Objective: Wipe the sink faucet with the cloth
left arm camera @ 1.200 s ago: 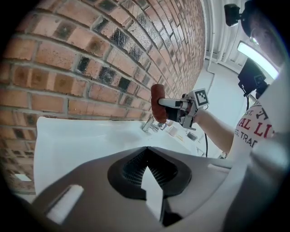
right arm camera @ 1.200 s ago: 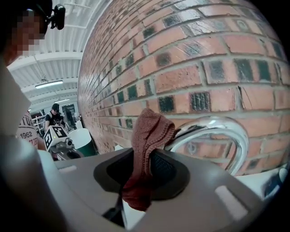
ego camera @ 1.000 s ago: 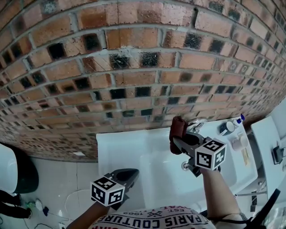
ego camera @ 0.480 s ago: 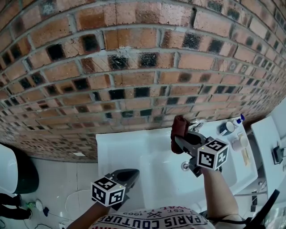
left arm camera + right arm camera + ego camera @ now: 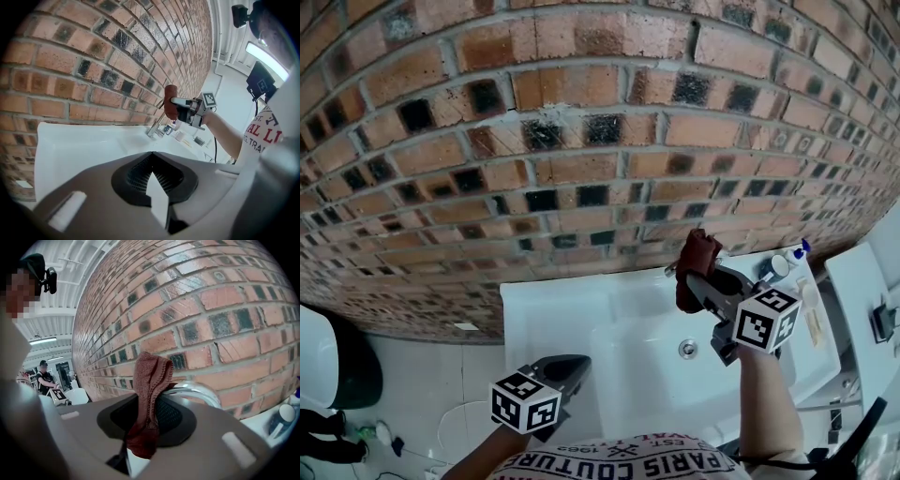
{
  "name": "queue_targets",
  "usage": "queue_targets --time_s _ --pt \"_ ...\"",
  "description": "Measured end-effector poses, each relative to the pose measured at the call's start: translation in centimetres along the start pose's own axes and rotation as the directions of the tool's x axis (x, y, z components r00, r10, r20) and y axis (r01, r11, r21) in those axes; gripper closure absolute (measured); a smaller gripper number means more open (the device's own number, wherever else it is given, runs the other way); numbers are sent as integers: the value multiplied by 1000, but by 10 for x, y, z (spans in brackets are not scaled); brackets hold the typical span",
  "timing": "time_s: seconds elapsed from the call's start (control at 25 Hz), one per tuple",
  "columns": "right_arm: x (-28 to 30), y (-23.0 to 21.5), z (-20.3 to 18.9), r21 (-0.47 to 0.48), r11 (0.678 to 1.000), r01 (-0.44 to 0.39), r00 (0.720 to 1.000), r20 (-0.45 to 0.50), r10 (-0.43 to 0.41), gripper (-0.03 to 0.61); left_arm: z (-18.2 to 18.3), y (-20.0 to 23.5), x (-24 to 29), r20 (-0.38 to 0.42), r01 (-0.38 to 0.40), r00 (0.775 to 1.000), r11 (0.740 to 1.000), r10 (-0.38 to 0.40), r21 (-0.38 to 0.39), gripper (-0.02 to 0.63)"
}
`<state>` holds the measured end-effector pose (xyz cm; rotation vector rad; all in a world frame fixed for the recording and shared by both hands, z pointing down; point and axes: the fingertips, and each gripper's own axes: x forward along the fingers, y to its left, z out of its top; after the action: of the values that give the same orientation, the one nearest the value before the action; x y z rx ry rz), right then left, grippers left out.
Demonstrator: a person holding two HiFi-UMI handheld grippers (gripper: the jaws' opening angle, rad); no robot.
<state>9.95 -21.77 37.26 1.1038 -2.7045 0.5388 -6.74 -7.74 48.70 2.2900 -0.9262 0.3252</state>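
A dark red cloth [image 5: 697, 264] hangs from my right gripper [image 5: 701, 281], which is shut on it at the back right of the white sink [image 5: 562, 314]. The cloth lies over the chrome faucet [image 5: 199, 392], so only a small end of the faucet [image 5: 671, 270] shows in the head view. In the right gripper view the cloth [image 5: 149, 380] drapes across the faucet's curved spout, close to the brick wall. My left gripper [image 5: 570, 366] is shut and holds nothing at the sink's front left edge. From the left gripper view I see the faucet [image 5: 153, 130] below the cloth [image 5: 169, 102].
The brick wall [image 5: 581, 141] rises directly behind the sink. The drain [image 5: 687, 349] sits in the basin below the right gripper. A cup and small bottles [image 5: 780, 266] stand on the sink's right ledge. A white fixture [image 5: 317, 361] stands on the floor at left.
My right gripper has carried the cloth to the right and slightly up, over the faucet. The left gripper has stayed in place.
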Motion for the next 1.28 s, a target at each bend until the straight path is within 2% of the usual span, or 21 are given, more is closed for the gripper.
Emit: queue_targets --time_s 0.28,0.64,0.96,1.28 --pt "-26 -32 15 20 997 73 995 63 -74 486 1 -3 0 -1 -10 1000 1000 10 6 609" --pt "-46 -81 2 89 983 163 981 95 -171 486 -1 -7 7 -23 -22 999 1000 22 12 609" --pt "-46 -120 -34 170 958 232 968 60 -245 486 -3 -9 17 -52 -19 998 1000 20 17 609" --pt "-28 -139 -78 209 937 278 960 -30 -278 486 -7 2 15 -68 -44 997 999 44 1 609"
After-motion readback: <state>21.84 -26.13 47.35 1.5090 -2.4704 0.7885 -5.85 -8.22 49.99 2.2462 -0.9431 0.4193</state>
